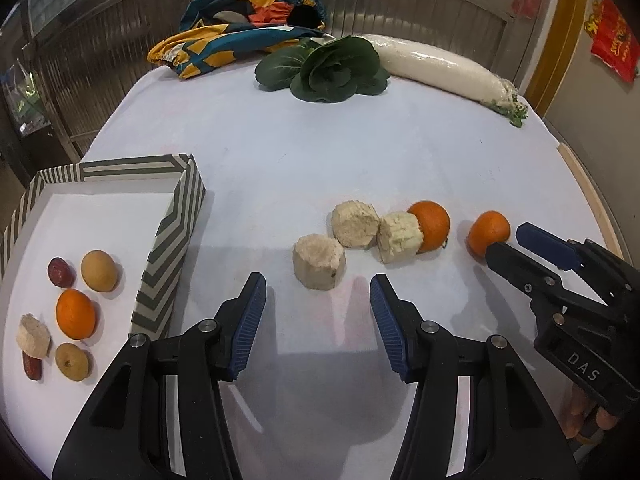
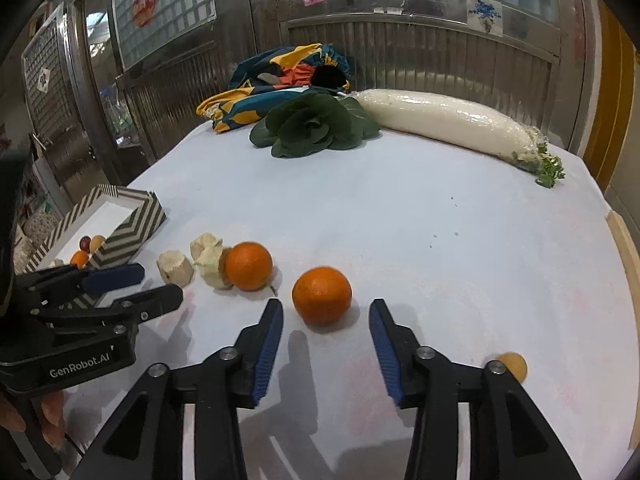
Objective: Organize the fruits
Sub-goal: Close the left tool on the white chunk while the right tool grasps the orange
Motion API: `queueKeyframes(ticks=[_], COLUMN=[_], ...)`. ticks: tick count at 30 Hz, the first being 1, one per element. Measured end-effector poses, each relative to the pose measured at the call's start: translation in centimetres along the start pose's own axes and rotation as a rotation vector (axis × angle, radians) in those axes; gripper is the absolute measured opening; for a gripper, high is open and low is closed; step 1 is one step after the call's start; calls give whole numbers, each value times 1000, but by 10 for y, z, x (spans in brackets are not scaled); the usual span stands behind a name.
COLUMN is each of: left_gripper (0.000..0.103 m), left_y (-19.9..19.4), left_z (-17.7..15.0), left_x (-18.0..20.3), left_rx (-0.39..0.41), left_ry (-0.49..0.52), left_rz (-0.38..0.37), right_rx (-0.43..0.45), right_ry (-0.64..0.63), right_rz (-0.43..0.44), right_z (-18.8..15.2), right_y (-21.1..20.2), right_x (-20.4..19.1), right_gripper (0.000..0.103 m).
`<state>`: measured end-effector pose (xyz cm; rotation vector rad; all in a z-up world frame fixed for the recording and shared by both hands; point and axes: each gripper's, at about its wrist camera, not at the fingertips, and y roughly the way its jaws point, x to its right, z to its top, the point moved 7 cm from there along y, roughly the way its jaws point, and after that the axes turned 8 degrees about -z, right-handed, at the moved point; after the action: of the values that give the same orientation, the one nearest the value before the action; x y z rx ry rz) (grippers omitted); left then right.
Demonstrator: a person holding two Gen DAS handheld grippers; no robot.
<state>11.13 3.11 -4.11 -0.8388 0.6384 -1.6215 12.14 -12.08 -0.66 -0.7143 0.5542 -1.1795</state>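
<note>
A striped box [image 1: 160, 264] at the left holds an orange [image 1: 76, 314], tan round fruits, dark red dates and a beige chunk. My left gripper [image 1: 318, 282] stands open, its tips either side of the near edge of a beige chunk [image 1: 319, 262] without touching it. Two more chunks [image 1: 356, 224] and an orange [image 1: 432, 224] lie just beyond. My right gripper [image 2: 326, 305] is open around another orange [image 2: 322, 295], its pads clear of the skin. A small tan fruit [image 2: 514, 364] lies to its right, partly hidden behind the right finger.
At the far end of the white tablecloth lie a leafy green [image 1: 332, 70], a wrapped white radish [image 1: 444, 70] and a colourful cloth [image 1: 244, 24]. A wooden table edge [image 1: 588, 196] shows on the right. Metal doors stand behind the table.
</note>
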Motion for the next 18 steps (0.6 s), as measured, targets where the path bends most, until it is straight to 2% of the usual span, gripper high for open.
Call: queueKeyframes(ticks=[5,7,8,11,13,15,18], left_gripper=[54,54,54,53,38,27,27], left_y=[8,10,10,9,7,5,4], left_z=[2,3,4,4,4,3,2], left_x=[-3,-4,-4,-7,-10,-12,-12], left_rx=[-6,6,10,24,28,30,29], left_ry=[-10,-9,-10,-23,-29,-34,-32], left_rz=[9,11,10,-9,2,1,1], right_rx=[-25,-32,-26,-21,-20,-21,-22], right_ry=[8,24,31,40,34,35,44], right_rz=[27,31,40,41,34,36,39], right_z=[2,2,2,1,-1,-2,-5], right_y=[11,12,11,8,6,5,1], right_x=[-1,0,1,1,-2,-2,-2], right_gripper=[45,38,32,30,30,30,30])
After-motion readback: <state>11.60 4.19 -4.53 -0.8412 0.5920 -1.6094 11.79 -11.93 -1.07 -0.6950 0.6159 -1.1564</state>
